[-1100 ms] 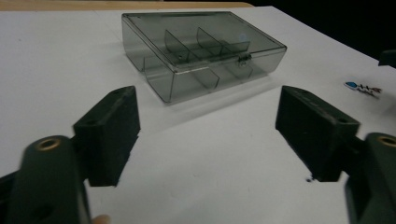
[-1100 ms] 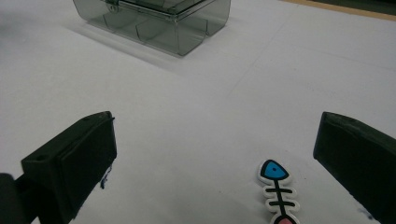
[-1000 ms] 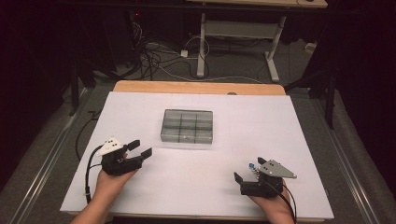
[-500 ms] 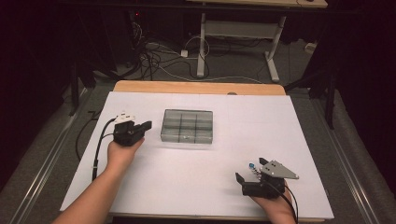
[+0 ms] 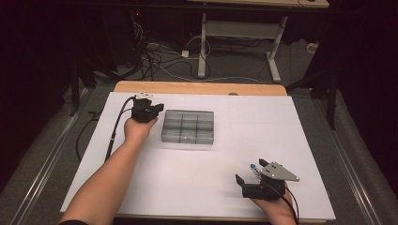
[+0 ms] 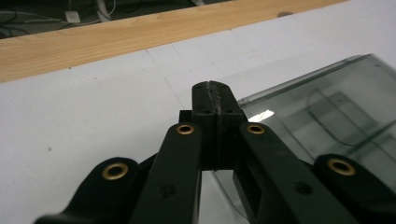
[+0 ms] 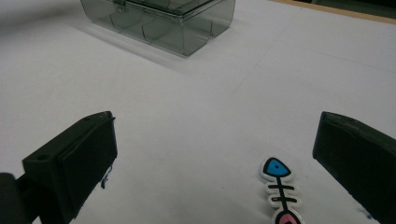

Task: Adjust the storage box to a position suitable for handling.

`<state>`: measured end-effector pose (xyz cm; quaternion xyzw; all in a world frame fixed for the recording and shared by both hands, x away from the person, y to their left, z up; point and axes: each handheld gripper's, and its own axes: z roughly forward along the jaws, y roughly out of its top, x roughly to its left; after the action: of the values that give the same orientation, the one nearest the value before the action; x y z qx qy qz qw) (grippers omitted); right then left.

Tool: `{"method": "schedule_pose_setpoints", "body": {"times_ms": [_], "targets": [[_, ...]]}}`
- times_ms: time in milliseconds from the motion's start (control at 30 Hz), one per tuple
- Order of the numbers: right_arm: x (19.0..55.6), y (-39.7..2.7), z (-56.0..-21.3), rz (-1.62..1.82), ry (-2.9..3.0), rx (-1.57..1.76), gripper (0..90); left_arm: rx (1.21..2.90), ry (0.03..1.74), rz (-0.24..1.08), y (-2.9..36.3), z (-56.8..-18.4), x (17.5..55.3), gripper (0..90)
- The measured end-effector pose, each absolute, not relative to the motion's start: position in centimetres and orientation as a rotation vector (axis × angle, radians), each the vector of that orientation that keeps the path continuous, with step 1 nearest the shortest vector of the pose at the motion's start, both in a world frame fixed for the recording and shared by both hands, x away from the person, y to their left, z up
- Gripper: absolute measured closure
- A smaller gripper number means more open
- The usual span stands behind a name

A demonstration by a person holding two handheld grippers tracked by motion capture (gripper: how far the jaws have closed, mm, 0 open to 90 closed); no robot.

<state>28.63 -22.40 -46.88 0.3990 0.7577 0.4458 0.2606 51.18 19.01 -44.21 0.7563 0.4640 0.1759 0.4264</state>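
- While the left gripper [image 5: 158, 108] hovers at the upper left of the high view, its jaws have just been closing and now press flat together with nothing between them, the tips pointing right toward the box.
- In the left gripper view the closed tips sit just over the near corner of the smoky clear compartment box [image 6: 322, 116], which fills the right side of that frame; I cannot tell whether they touch it.
- Seen from the high view, the compartment box [image 5: 188, 127] lies at the middle of the white table sheet [image 5: 263, 126], lid down, its long axis running left to right.
- At the lower right of the high view, the right gripper [image 5: 248, 177] rests with jaws spread wide.
- Between those jaws, low in the right gripper view, lies a fish-skeleton sticker [image 7: 281, 190], blue head toward the upper left, long axis running to the lower right, nearer the right jaw and touching neither.
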Motion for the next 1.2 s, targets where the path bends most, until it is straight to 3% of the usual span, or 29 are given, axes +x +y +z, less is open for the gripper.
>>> {"method": "schedule_pose_setpoints", "body": {"times_ms": [400,933,1200], "targets": [[28.2,-22.0,-46.3,1.235,2.044,1.061,0.8,1.986,1.186,0.409,18.3,-45.6,53.8,87.7],[28.0,-22.4,-46.2,1.217,2.024,1.085,1.5,1.989,1.1,0.346,17.6,-46.0,53.6,87.8],[28.0,-22.7,-46.2,1.217,2.016,1.097,1.6,2.04,1.034,0.318,15.1,-46.0,52.0,87.8]]}}
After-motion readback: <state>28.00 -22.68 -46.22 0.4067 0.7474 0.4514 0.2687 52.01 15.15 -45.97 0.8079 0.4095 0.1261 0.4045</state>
